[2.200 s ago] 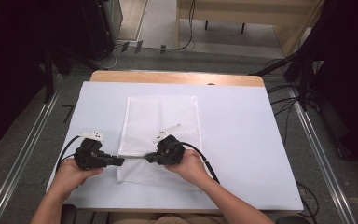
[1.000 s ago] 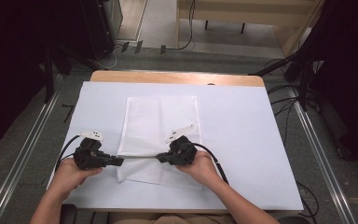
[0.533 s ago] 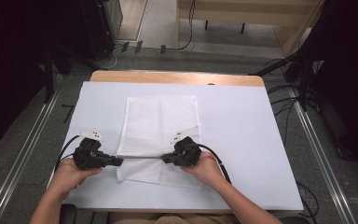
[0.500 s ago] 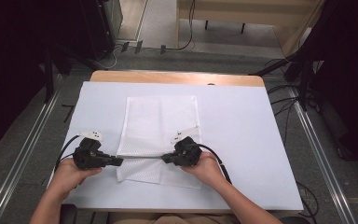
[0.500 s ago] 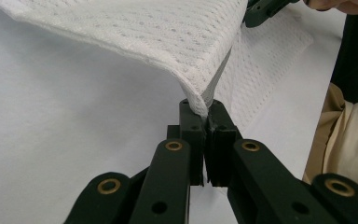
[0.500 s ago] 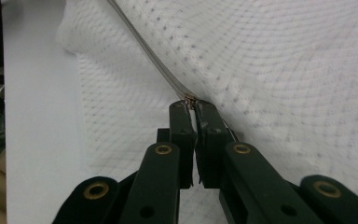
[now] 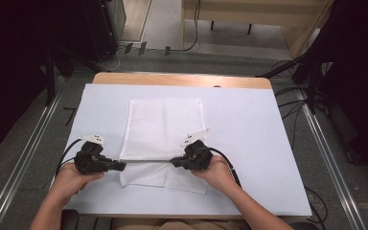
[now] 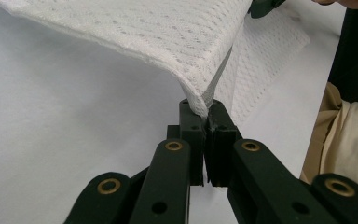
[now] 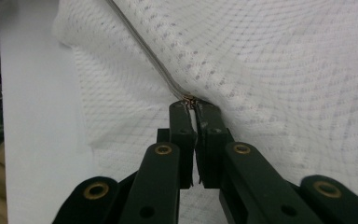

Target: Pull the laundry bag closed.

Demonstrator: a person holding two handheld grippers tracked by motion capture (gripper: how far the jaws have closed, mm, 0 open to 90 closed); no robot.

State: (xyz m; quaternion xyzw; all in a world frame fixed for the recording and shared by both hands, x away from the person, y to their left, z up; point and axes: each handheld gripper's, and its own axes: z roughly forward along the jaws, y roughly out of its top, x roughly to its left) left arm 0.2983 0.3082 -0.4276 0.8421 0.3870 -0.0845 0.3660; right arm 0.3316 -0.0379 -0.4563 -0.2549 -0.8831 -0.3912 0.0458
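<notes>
A white mesh cloth (image 7: 165, 122) lies flat on the white table cover (image 7: 249, 129), its long side running away from me. My left gripper (image 7: 122, 166) is shut on the cloth's left edge near the front, where the fabric (image 8: 168, 42) rises from the jaws (image 8: 204, 103). My right gripper (image 7: 173, 162) faces it from the right and is shut on the cloth (image 9: 270, 70) at a pinched fold (image 9: 192, 103). A thin taut line of lifted cloth runs between the two grippers. The cloth's front part lies under that line.
The wooden table edge (image 7: 182, 80) shows beyond the white cover. Metal rails (image 7: 333, 163) run along both sides, and cables (image 7: 287, 91) lie on the floor. The person's beige clothing (image 8: 349, 135) is at the table's near edge.
My right gripper has moved to the right along the cloth, and the lifted line between the two grippers has grown longer. The left gripper has stayed in place.
</notes>
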